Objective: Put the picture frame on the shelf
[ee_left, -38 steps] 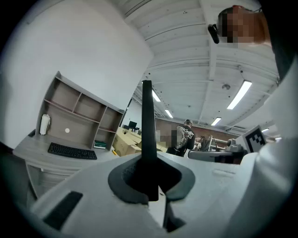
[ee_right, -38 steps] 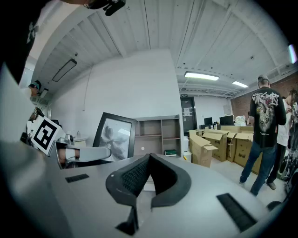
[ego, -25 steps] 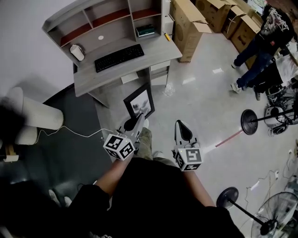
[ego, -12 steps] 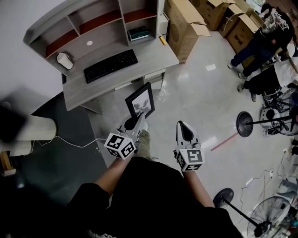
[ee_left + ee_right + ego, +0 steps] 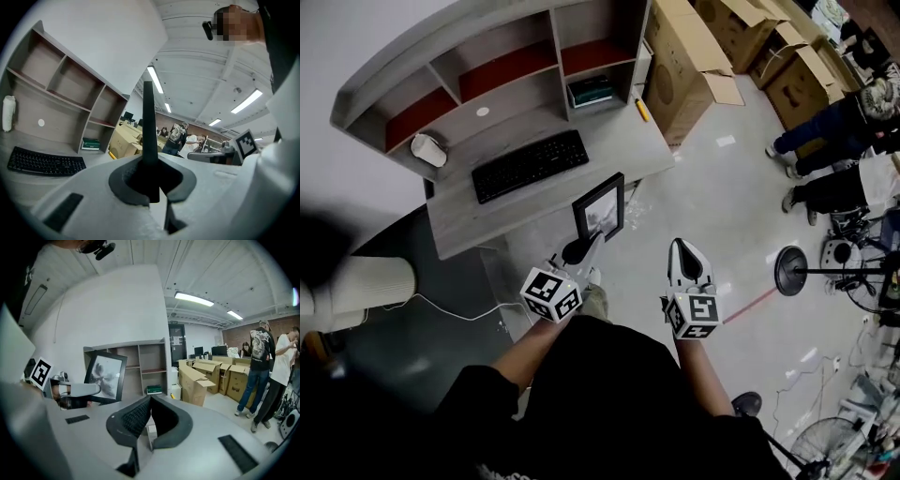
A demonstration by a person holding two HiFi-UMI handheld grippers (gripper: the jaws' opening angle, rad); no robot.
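Observation:
The black picture frame (image 5: 599, 207) with a grey print stands upright over the floor, just off the desk's front edge. My left gripper (image 5: 579, 251) is shut on its lower edge. In the left gripper view the picture frame (image 5: 149, 117) shows edge-on as a dark bar rising from the closed jaws. The grey shelf (image 5: 502, 66) with red-backed compartments sits on the desk (image 5: 614, 141), beyond the frame. My right gripper (image 5: 688, 261) hangs to the right of the frame, shut and holding nothing. The right gripper view shows the frame (image 5: 105, 375) to its left, before the shelf (image 5: 140, 364).
A black keyboard (image 5: 530, 163), a white roll (image 5: 427, 149) and a yellow marker (image 5: 642, 110) lie on the desk; a green box (image 5: 591, 90) sits in the shelf. Cardboard boxes (image 5: 698, 61) stand to the right. People (image 5: 839, 127) and a round stand base (image 5: 789, 270) are further right.
Both grippers have travelled toward the desk, the left one carrying the frame. The desk and shelf now sit closer, and the frame has reached the desk's front edge.

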